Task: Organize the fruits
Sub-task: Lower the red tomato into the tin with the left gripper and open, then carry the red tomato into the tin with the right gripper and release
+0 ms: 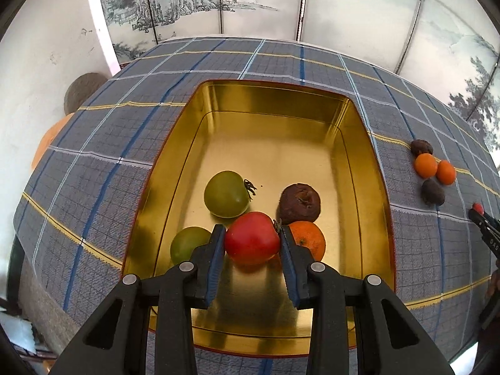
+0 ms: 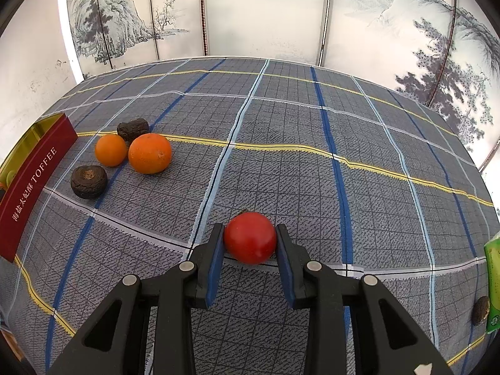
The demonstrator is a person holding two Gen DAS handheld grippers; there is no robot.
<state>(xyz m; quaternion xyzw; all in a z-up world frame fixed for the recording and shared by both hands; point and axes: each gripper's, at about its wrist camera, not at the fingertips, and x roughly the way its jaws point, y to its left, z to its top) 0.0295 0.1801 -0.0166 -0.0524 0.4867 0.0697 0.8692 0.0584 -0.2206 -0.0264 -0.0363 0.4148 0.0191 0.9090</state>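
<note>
Left claw (image 1: 252,239): grips big red tomato (image 1: 252,238) over gold tin (image 1: 268,93).
Right claw (image 2: 250,239): grips small red tomato (image 2: 250,238) above table (image 2: 312,156).
Done: four fruits lie in the tin.
Left: oranges (image 2: 150,153) and dark fruits (image 2: 88,182) wait far left.

"TOFFEE" with Chinese characters on red tin side (image 2: 31,187)

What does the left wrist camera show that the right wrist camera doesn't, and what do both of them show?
Only the left wrist view shows the inside of the gold tin: two green tomatoes, a dark wrinkled fruit, an orange, and the left gripper closed on a red tomato.

Only the right wrist view shows the tin's red TOFFEE side, a green packet, and the right gripper clamping its own red tomato.

Both show the plaid tablecloth and the loose oranges beside dark fruits.
</note>
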